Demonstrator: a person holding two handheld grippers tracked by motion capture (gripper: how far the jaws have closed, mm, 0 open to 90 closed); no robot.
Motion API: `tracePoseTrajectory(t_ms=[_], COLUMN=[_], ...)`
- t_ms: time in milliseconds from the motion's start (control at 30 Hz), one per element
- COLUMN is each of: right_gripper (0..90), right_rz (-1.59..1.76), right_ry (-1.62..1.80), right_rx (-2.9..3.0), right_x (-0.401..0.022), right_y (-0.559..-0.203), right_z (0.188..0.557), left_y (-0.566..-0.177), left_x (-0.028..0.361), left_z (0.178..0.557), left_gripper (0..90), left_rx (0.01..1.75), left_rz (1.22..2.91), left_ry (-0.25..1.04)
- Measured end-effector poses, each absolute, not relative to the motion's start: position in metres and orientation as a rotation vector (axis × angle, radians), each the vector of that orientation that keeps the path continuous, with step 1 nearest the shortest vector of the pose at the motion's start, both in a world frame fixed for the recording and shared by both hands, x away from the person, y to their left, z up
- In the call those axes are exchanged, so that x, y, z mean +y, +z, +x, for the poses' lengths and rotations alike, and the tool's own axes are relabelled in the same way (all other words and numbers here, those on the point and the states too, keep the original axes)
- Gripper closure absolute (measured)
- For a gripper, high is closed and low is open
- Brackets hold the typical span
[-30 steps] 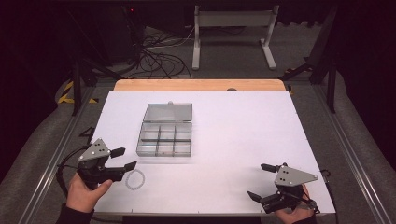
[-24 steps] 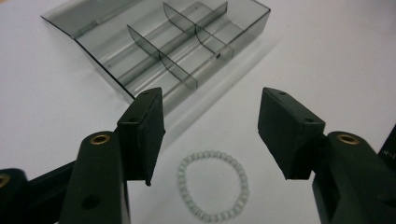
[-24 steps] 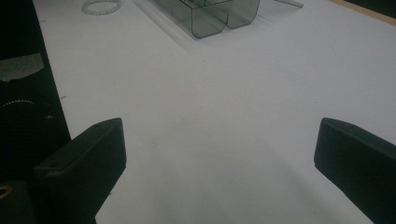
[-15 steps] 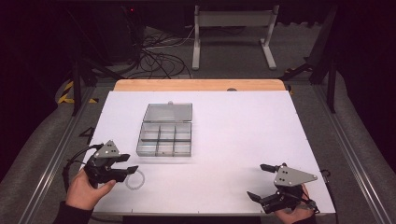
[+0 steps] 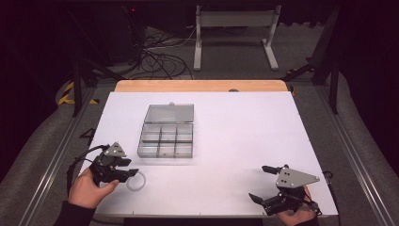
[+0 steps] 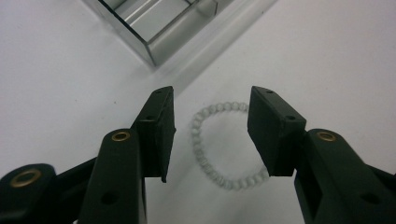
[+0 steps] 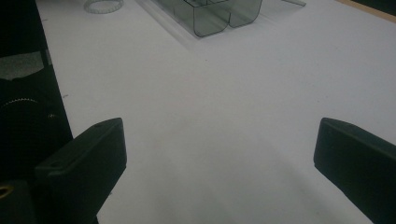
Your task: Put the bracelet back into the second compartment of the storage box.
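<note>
A white bead bracelet (image 6: 223,145) lies flat on the white table (image 5: 244,127), near the front left part of it and a little in front of the near left corner of a clear plastic box (image 5: 165,140). The left gripper (image 6: 210,133) hangs over the bracelet with its jaws on either side of the ring: the left jaw stands just outside the beads, the right jaw reaches over the ring's right edge. The jaws have just been closing, with the bracelet between them, but the pads do not yet press on the beads, so the bracelet is not held. In the high view the left gripper (image 5: 133,171) sits at the near left of the table, in the person's left hand (image 5: 89,188), its tips at the edge of the bracelet (image 5: 135,181). The box stands open, its lid (image 5: 169,113) laid back flat behind it, and its tray is split into small compartments; the ones in view look bare. The right gripper (image 5: 261,183) is well apart from all this at the near right corner of the table, its jaws spread wide and with nothing between them. From the right gripper view, the bracelet (image 7: 103,6) and the box (image 7: 219,14) show far off at the top, and the white table (image 7: 224,121) lies bare between its jaws.
</note>
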State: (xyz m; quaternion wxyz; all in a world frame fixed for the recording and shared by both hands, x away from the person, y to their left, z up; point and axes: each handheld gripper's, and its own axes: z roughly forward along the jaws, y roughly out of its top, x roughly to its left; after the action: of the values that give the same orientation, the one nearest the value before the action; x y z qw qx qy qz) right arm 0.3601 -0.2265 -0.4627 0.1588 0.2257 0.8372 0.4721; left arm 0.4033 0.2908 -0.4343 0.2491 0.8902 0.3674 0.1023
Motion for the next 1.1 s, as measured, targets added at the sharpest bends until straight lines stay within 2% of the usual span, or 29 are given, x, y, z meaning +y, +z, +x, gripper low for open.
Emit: tracePoseTrajectory(t_ms=[567,1100], right_gripper=[3.5,3.5], right_rz=[0.642,0.638], right_ry=[1.341,1.34], right_rx=[2.402,2.403], right_x=[-0.226,-0.226], right_y=[-0.463,-0.464], right_z=[0.36,0.36], left_y=[-0.449,-0.457], left_x=[0.286,0.283], left_z=[0.414,0.42], left_gripper=[55.1,65.7], left_rx=[1.051,1.087], left_rz=[2.537,2.606], left_ry=[0.244,0.205])
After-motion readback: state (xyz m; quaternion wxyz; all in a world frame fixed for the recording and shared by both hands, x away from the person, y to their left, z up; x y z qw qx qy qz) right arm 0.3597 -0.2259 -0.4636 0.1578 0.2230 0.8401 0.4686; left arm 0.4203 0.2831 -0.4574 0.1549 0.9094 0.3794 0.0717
